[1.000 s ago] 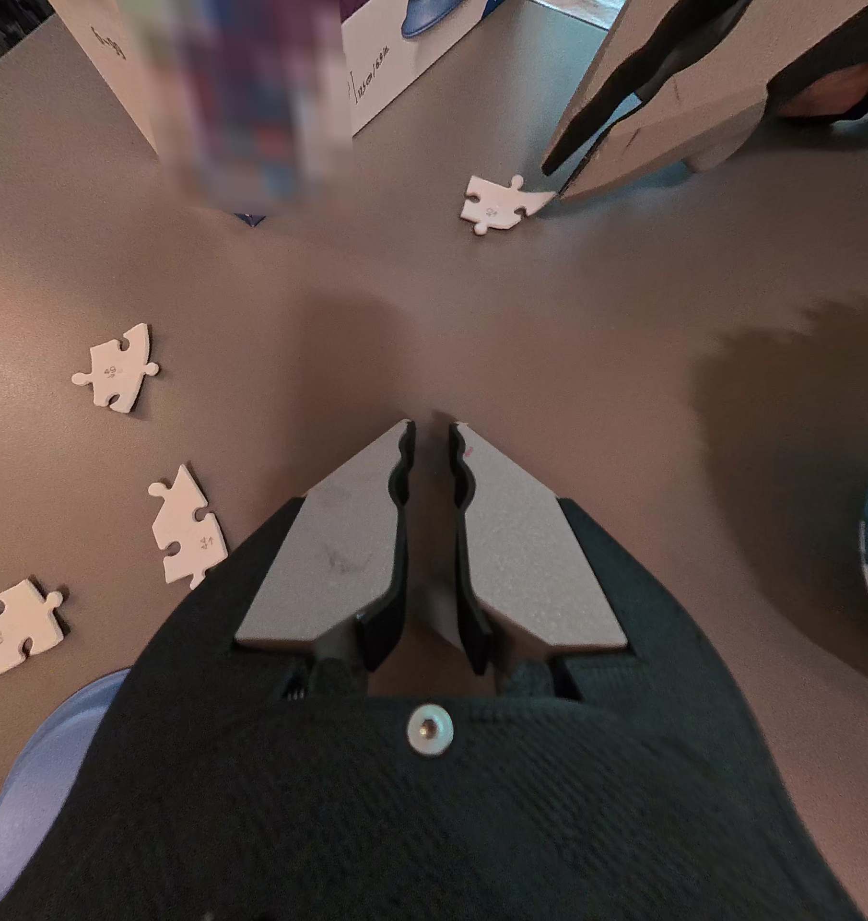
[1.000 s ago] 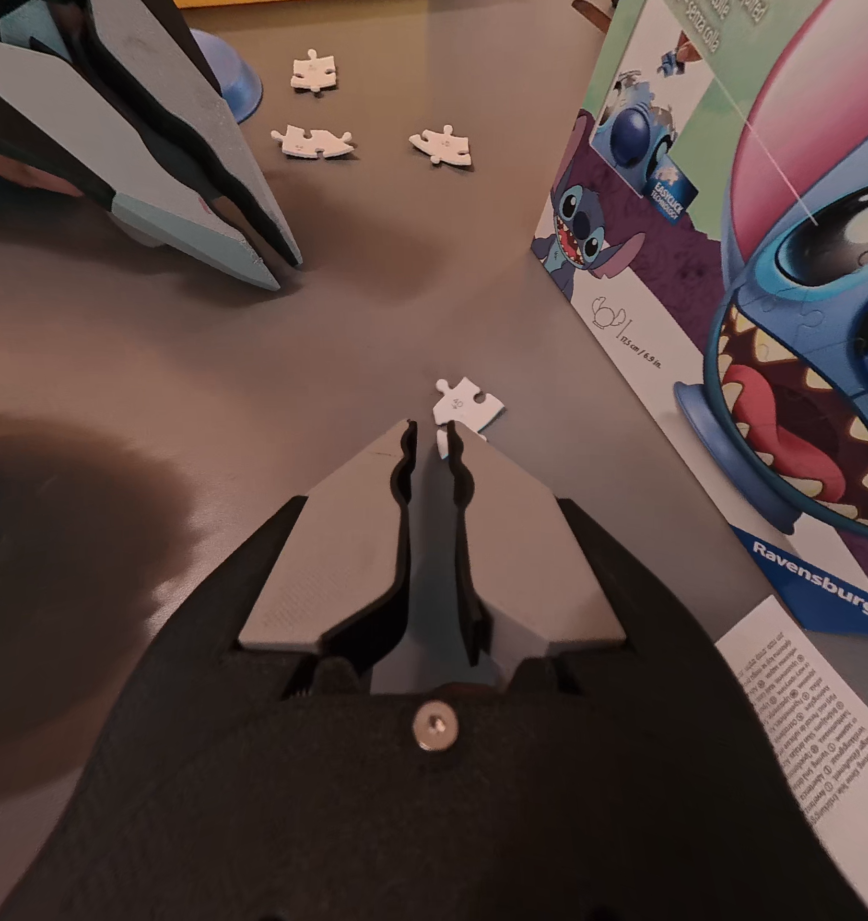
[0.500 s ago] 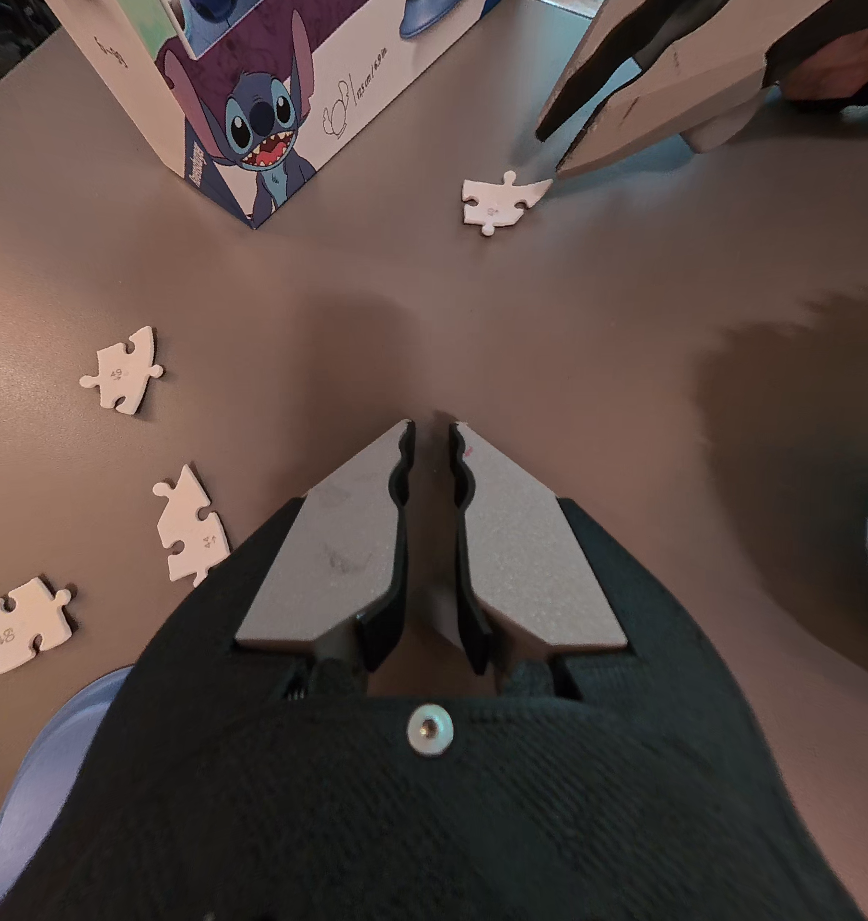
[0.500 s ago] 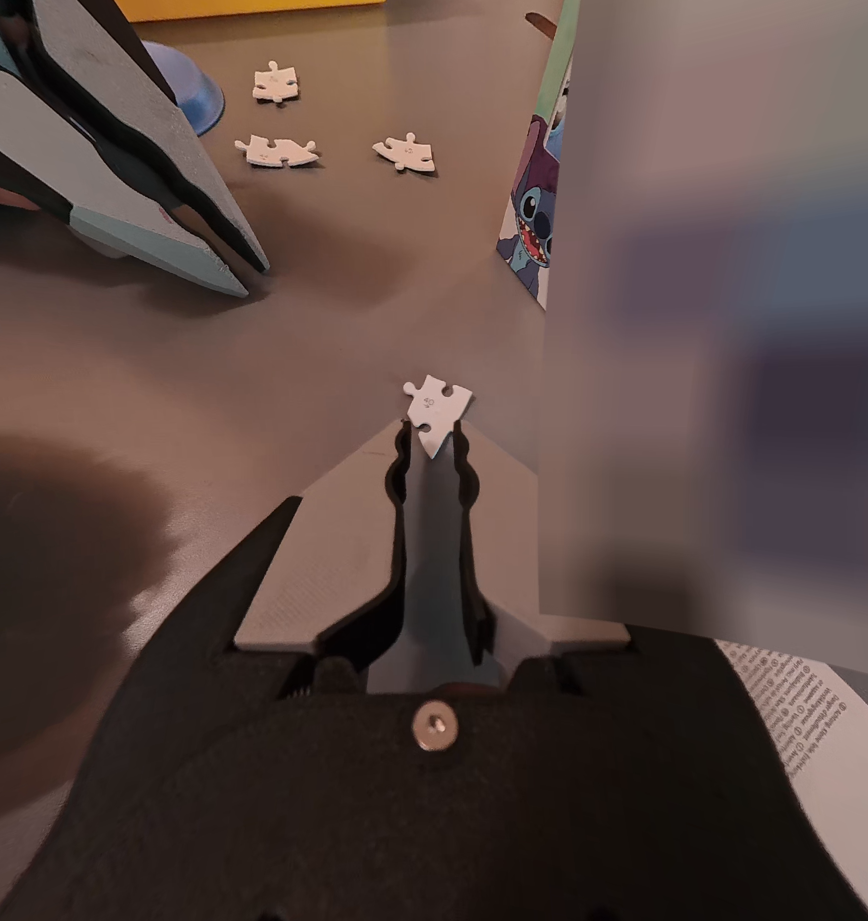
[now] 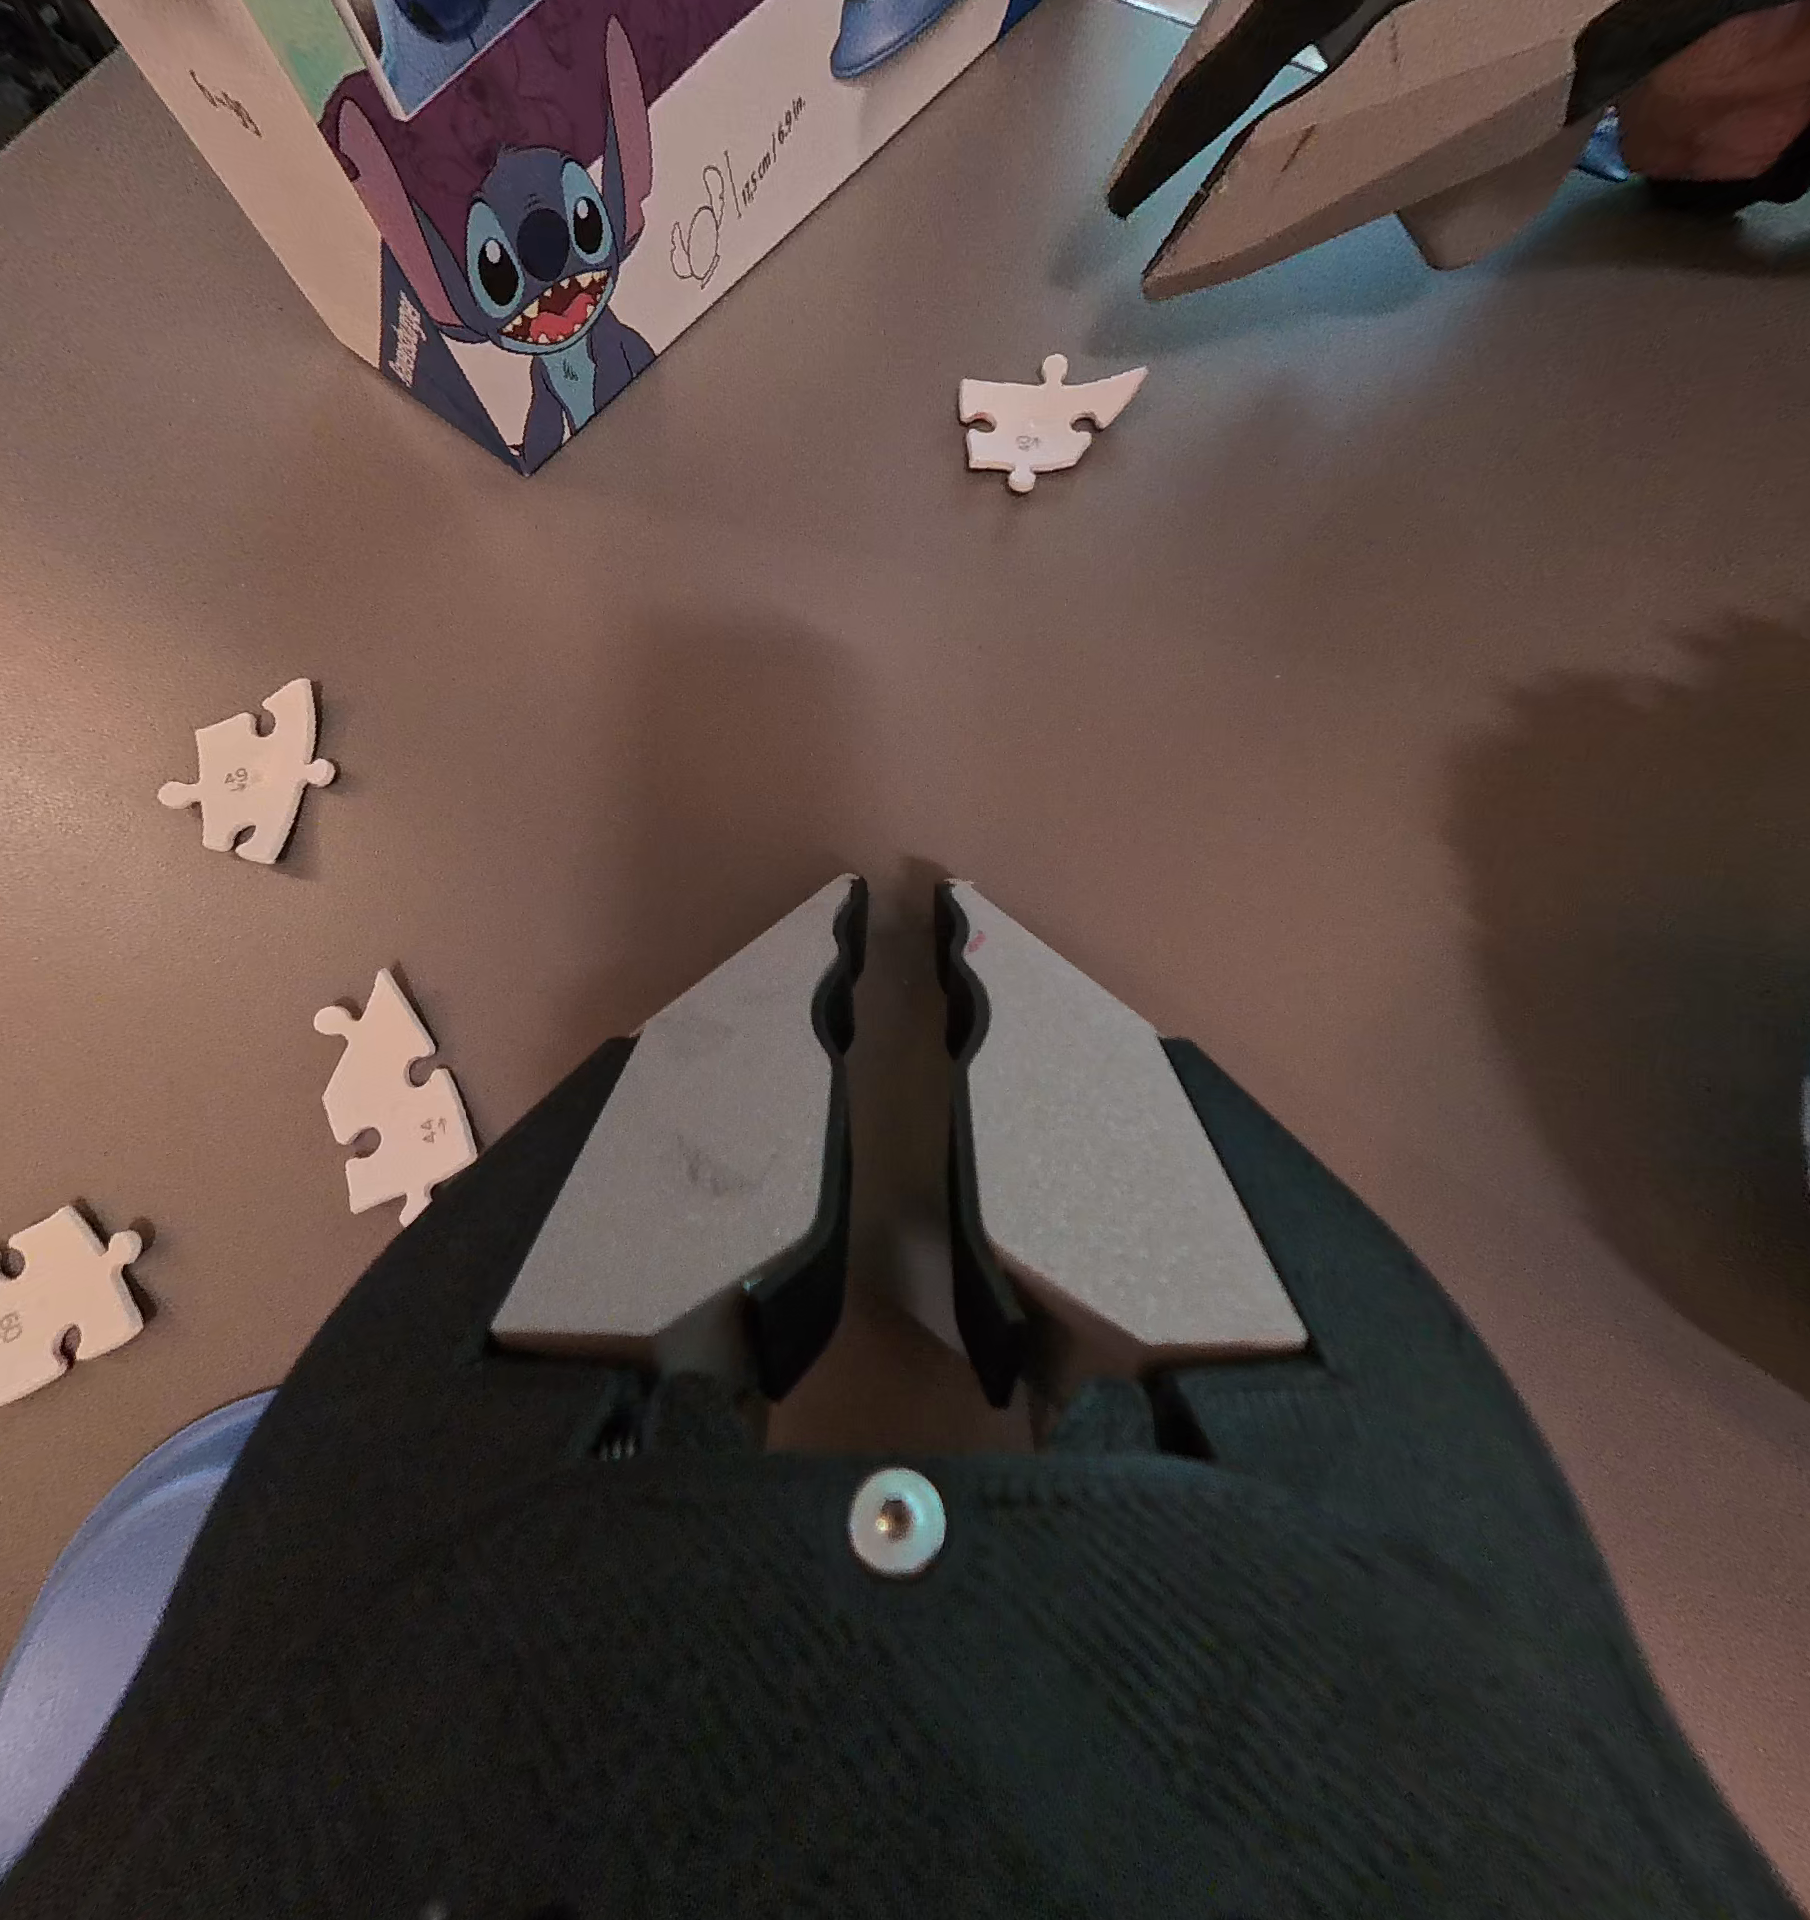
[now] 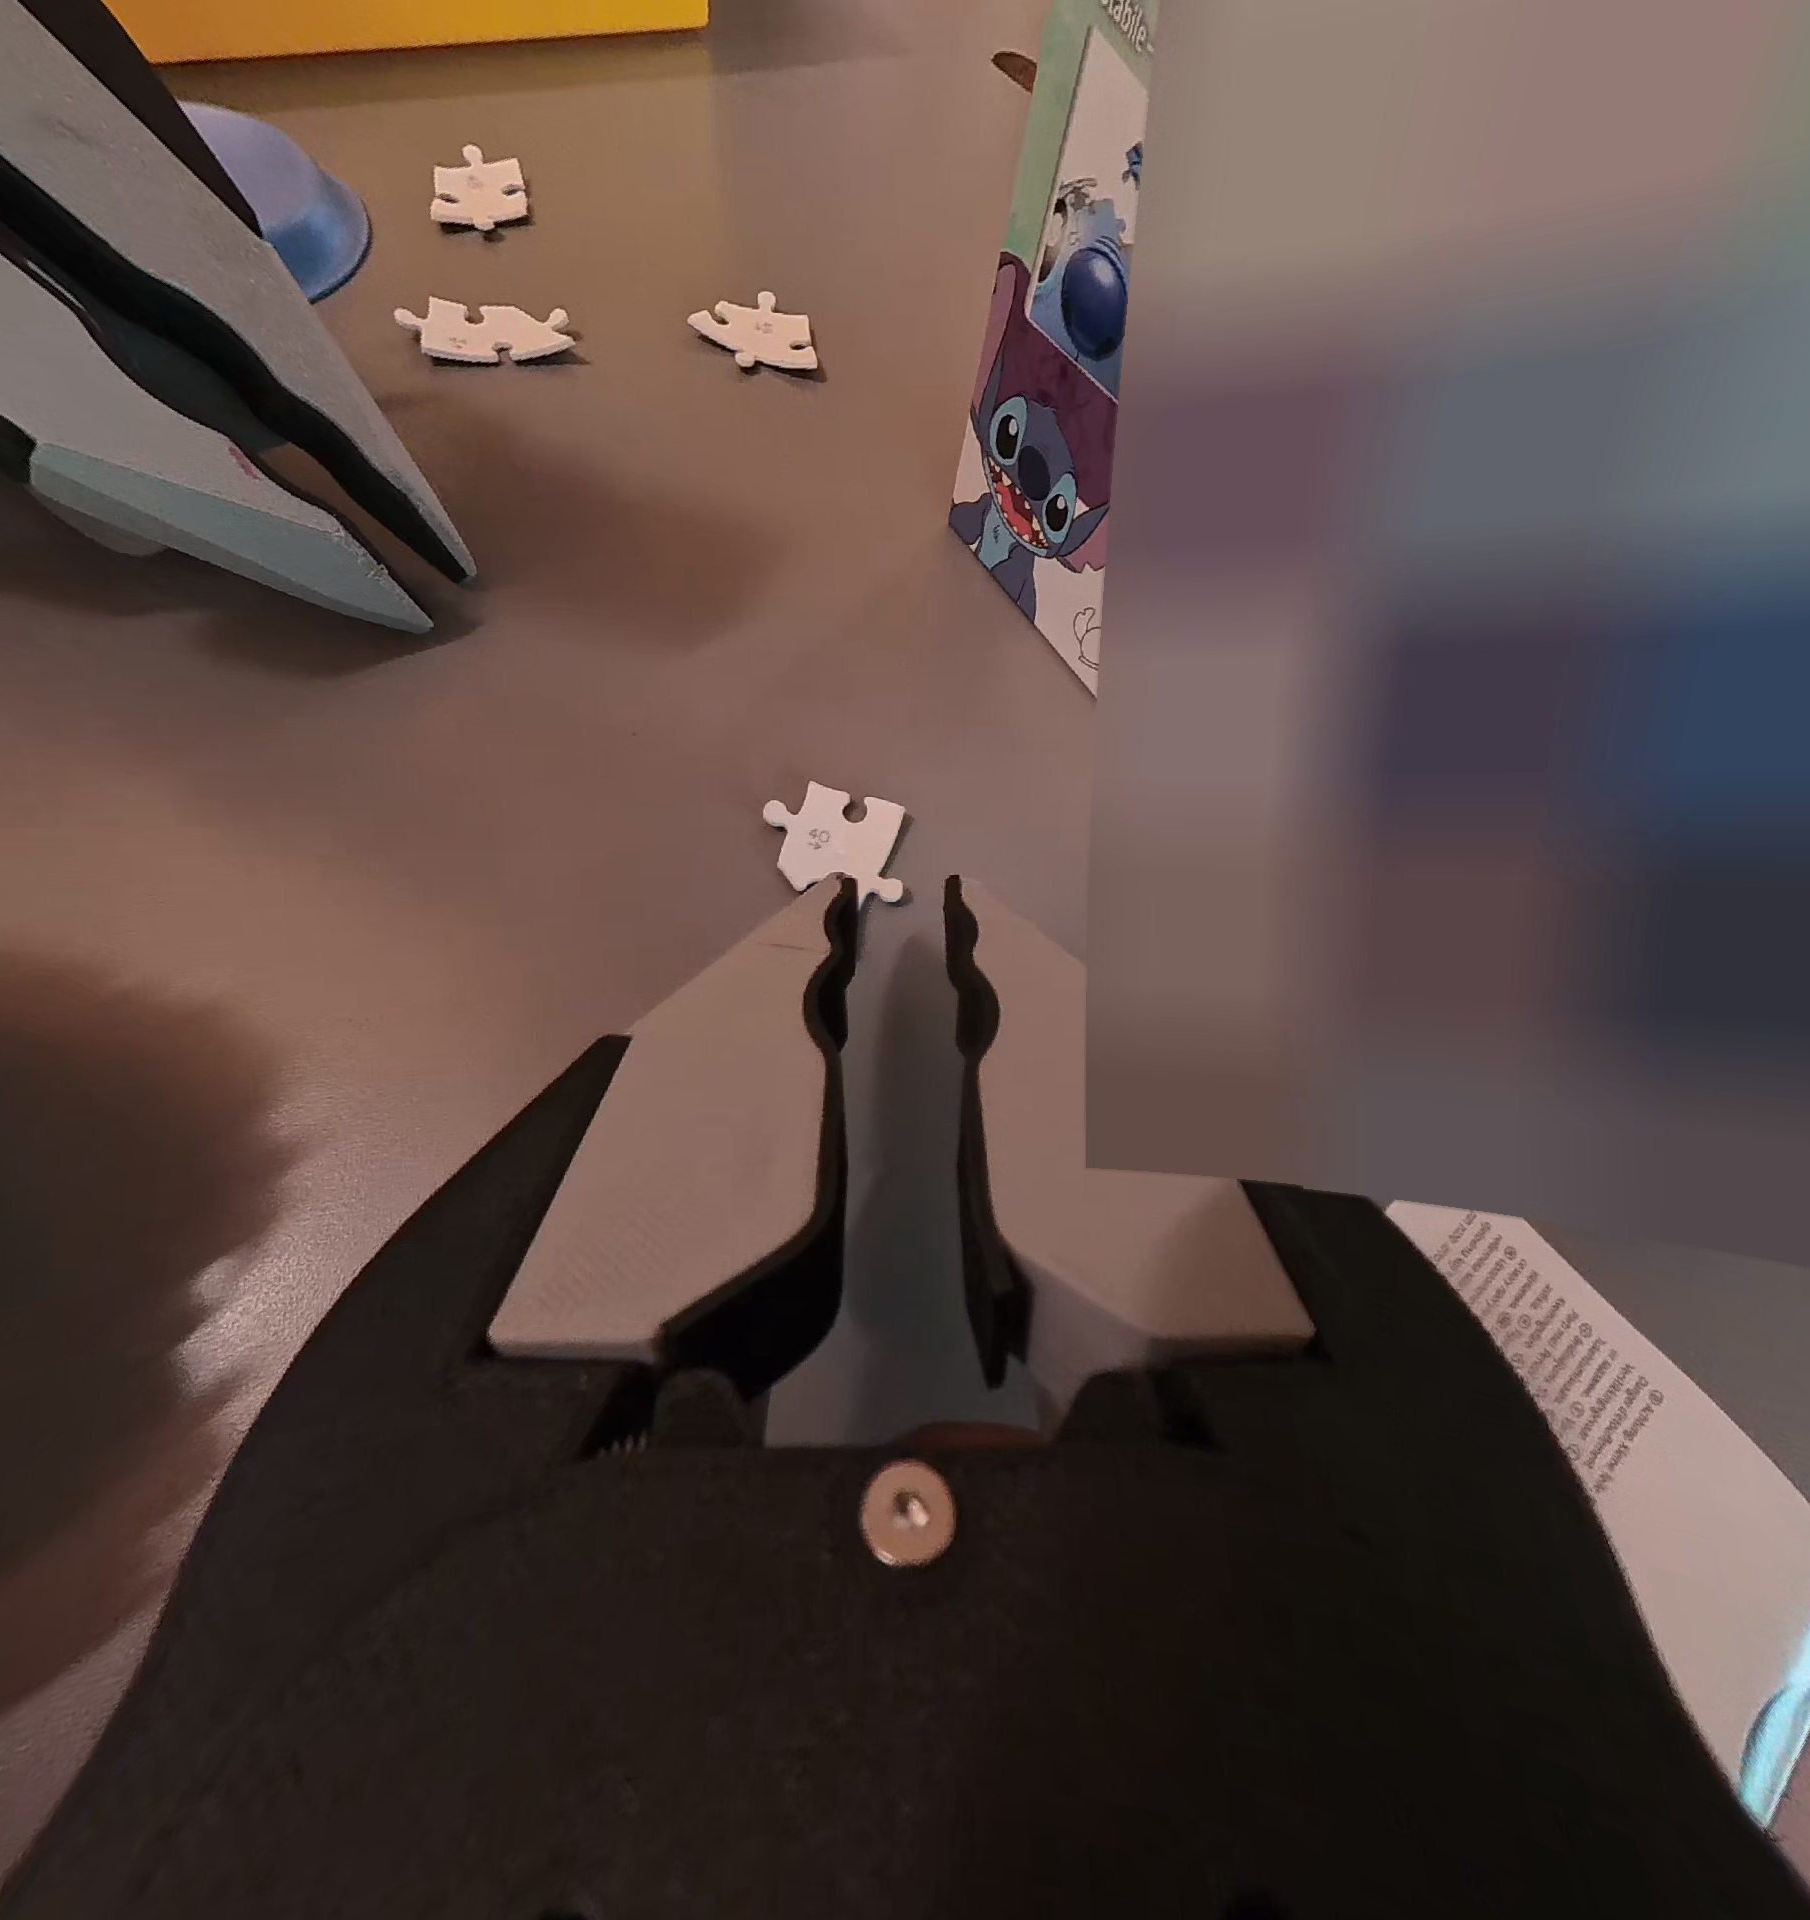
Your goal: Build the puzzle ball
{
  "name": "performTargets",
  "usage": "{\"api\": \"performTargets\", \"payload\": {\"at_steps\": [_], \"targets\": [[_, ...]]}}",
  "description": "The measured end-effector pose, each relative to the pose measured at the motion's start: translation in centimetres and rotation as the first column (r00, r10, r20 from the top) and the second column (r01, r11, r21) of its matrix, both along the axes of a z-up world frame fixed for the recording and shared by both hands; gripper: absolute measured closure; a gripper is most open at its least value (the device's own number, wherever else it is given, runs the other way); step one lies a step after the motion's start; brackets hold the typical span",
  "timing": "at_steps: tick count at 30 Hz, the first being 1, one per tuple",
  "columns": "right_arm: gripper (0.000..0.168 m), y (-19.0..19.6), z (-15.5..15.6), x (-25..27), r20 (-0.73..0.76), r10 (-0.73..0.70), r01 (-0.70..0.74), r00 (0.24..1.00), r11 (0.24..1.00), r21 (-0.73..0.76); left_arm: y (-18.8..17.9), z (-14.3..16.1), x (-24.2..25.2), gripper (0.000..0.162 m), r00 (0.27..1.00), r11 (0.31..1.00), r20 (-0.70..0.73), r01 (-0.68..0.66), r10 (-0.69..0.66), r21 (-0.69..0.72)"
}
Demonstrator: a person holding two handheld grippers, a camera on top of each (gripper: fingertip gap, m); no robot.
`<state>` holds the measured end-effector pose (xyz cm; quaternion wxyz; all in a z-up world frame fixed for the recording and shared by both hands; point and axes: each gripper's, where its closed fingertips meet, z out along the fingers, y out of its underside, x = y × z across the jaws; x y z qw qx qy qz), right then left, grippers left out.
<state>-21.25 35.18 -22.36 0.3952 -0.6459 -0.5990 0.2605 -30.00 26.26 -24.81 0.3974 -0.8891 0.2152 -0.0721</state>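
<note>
One white puzzle piece (image 6: 836, 850) just beyond the slightly parted, empty right gripper (image 6: 899, 885).

The left gripper (image 5: 899, 883) hovers over the grey table (image 5: 1192, 675), jaws slightly apart with nothing between them. Three white puzzle pieces (image 5: 249, 771) lie to its left, a fourth (image 5: 1041, 421) lies ahead near the puzzle box (image 5: 527, 208), and the right gripper (image 5: 1140, 239) hangs just beyond it.
</note>
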Motion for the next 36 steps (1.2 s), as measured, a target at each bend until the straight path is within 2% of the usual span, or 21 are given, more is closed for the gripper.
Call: {"api": "performTargets", "payload": {"at_steps": [23, 28, 36], "targets": [[0.153, -0.4, 0.1, -0.1, 0.004, 0.013, -0.013, 1.0, 1.0, 0.015, 0.0, 0.0, 0.0, 0.151, 1.0, 1.0, -0.022, 0.005, -0.004, 0.01], [0.138, -2.8, 1.1, -0.9, -0.072, 0.112, -0.118, 0.991, 0.989, -0.087, 0.1, 0.1, -0.3, 0.149, 1.0, 1.0, -0.027, -0.014, 0.015, 0.014], [0.127, -3.8, 1.2, -1.1, -0.093, 0.141, -0.154, 0.986, 0.976, -0.156, 0.6, 0.8, -1.4, 0.141, 0.996, 0.995, 0.014, -0.089, 0.088, 0.047]]}}
